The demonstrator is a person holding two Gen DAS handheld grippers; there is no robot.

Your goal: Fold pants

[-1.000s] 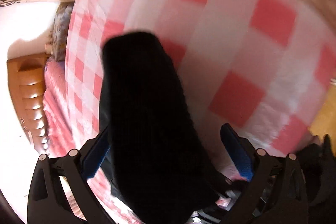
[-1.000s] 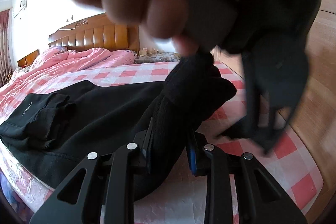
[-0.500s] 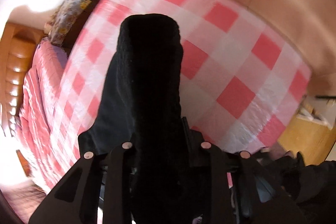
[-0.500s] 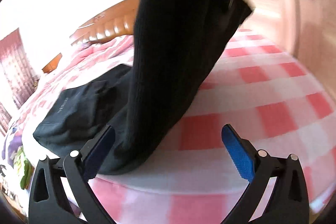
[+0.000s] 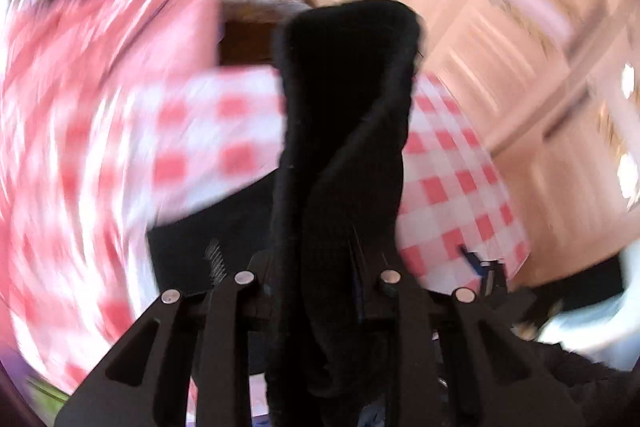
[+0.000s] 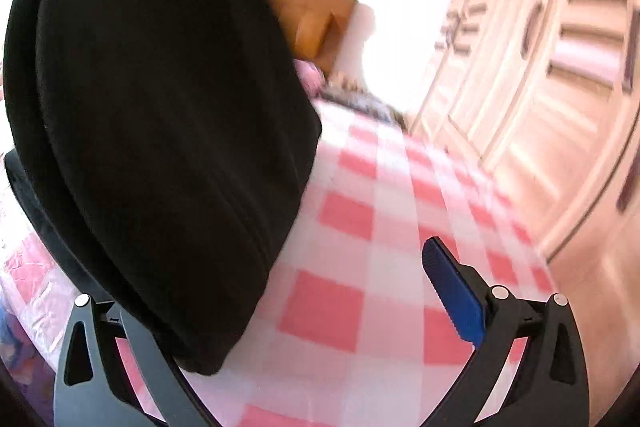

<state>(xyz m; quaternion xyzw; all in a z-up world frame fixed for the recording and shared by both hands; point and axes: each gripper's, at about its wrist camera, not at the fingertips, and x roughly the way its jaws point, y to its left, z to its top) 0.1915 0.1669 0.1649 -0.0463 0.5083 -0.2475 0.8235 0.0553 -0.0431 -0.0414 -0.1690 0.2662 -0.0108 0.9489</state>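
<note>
Black knit pants (image 5: 344, 155) look soft and floppy: left tool (image 5: 316, 275) pinches a bunched fold, right tool (image 6: 276, 303) gapes empty beside them, so grab the hem.

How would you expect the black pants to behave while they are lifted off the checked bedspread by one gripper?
The black pants are probably floppy: they twist and drape from the left gripper, which is shut on them. They look thick and knitted, so likely not slippery. With the right gripper open, the loose part should swing and sag onto the checked bedspread.
</note>
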